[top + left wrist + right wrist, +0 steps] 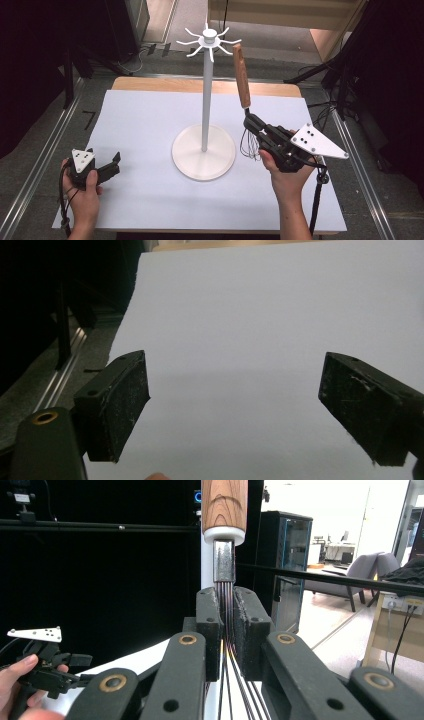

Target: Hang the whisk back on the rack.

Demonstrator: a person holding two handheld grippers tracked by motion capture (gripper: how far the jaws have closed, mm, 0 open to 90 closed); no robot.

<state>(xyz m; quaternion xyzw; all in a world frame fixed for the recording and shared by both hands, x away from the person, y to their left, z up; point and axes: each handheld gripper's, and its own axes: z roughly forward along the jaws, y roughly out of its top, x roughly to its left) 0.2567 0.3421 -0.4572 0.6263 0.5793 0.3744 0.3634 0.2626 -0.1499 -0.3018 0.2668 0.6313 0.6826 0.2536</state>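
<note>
White sheeting covers the table (150,200), with wood showing along its far edge in the high view. One white stand (204,100) rises at the centre of the frame, hooks fanning from its top, on a round base. One whisk (243,85) sits right of centre, its brown wooden handle pointing up and its wire loops hanging low. The right gripper (251,125) is clamped on the wires just under the metal collar, which the right gripper view (227,630) shows closely. The left gripper (116,161), lower left, rests with jaws apart; its own view (235,405) shows bare sheet between them.
</note>
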